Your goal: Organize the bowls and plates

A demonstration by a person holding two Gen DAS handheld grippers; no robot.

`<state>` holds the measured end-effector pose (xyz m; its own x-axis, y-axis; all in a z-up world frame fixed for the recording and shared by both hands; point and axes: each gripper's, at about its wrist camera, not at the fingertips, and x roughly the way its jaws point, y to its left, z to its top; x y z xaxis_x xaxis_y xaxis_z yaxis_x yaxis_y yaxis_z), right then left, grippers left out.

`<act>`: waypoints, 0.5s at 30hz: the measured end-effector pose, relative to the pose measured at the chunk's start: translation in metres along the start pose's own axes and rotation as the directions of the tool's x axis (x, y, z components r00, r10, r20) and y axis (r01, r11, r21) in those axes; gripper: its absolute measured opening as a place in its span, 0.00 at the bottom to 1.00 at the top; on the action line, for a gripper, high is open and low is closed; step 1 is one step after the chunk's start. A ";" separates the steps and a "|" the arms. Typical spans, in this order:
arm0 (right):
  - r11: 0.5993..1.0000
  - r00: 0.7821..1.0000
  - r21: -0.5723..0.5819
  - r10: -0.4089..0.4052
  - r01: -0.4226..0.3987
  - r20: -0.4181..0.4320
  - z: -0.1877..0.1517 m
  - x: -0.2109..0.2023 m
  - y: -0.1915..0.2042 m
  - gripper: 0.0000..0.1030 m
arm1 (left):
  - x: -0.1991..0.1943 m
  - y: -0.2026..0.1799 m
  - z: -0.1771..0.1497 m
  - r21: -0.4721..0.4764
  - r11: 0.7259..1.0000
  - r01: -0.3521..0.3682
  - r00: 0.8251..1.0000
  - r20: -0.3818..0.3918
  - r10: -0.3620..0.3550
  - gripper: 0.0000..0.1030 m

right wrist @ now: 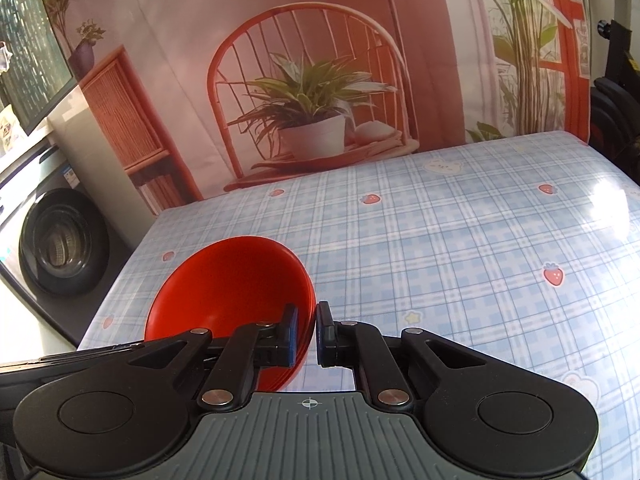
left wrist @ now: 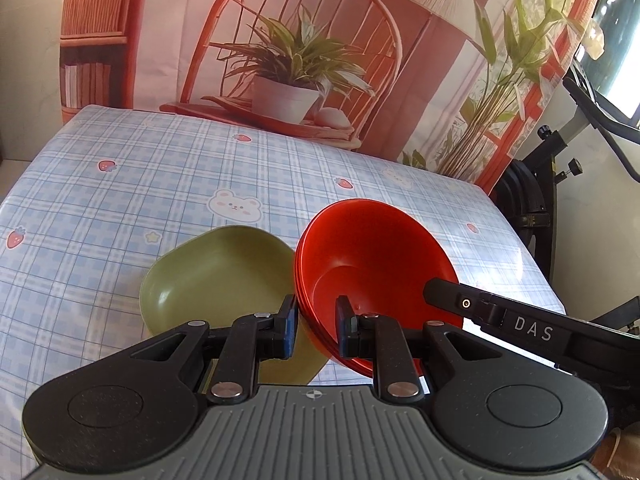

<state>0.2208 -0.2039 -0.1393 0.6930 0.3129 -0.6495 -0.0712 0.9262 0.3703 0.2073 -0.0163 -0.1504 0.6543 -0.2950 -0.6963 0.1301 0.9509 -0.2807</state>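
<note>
Now the left gripper (left wrist: 317, 326) has its two fingers set around the near rim of the red bowl (left wrist: 372, 256), one inside and one outside. I cannot tell if they pinch it yet. A green bowl (left wrist: 216, 276) touches the red one at its 9 o'clock side, on the checked tablecloth (left wrist: 120, 200). From the right wrist view, the right gripper (right wrist: 307, 334) squeezes the red bowl's rim at 4 o'clock, with its fingers nearly together.

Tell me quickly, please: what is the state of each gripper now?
Left gripper: shut on the rim of the red bowl stack, beside the green dish.
Right gripper: shut on the stack's opposite rim.
</note>
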 end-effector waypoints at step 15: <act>0.997 0.996 -0.075 0.011 -0.018 -0.083 -0.002 0.038 0.046 0.10 | -0.005 0.043 0.014 -0.016 1.000 -0.009 1.000 0.009 0.009 0.20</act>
<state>0.2424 -0.1493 -0.1478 0.6299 0.3399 -0.6983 -0.1370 0.9337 0.3309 0.2208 0.0277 -0.1498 0.6623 -0.2858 -0.6926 0.1122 0.9518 -0.2854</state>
